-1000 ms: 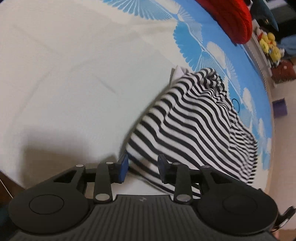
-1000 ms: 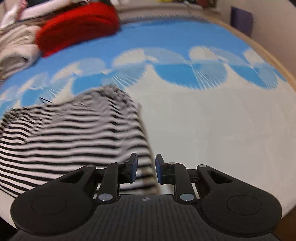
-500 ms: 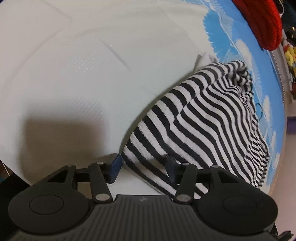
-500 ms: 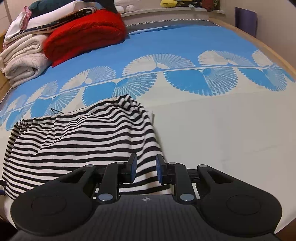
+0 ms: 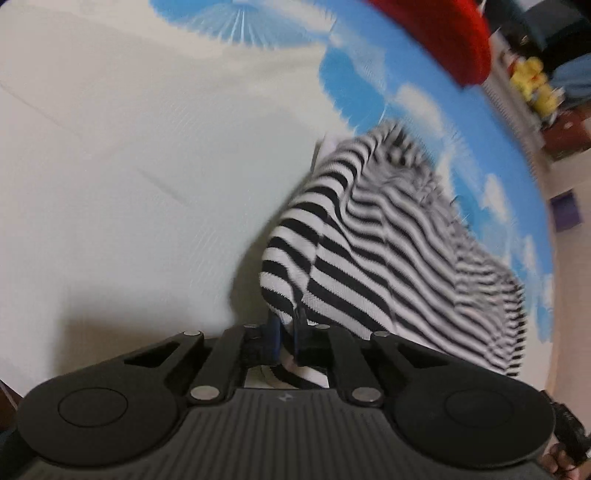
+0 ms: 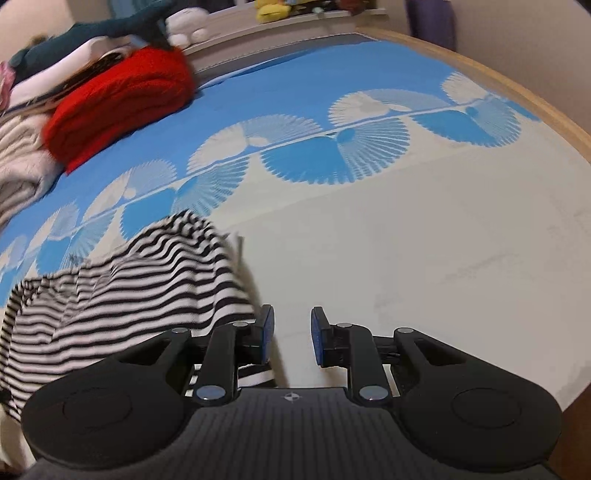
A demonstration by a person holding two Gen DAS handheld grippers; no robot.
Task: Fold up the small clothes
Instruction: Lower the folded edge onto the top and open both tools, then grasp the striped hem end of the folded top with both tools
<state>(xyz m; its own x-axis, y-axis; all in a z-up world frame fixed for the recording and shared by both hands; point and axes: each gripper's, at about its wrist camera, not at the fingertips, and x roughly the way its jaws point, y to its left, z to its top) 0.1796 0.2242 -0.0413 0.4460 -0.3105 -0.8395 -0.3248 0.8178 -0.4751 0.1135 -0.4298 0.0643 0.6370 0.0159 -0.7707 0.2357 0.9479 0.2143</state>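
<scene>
A black-and-white striped garment (image 5: pixel 399 258) lies on a white and blue patterned cloth (image 5: pixel 129 166). My left gripper (image 5: pixel 287 334) is shut on the garment's near corner and lifts it, so the edge folds up. In the right wrist view the same garment (image 6: pixel 122 295) lies to the left. My right gripper (image 6: pixel 292 338) is open and empty, its left finger beside the garment's right edge, above bare white cloth (image 6: pixel 424 258).
A folded red knit (image 6: pixel 118 107) and a stack of folded clothes (image 6: pixel 22 162) sit at the far left of the surface. Plush toys (image 6: pixel 273 9) stand on a ledge behind. The wooden table edge (image 6: pixel 517 96) curves along the right.
My left gripper has closed on the garment's corner and raised it. My right gripper has opened wider and shifted right, off the garment's edge.
</scene>
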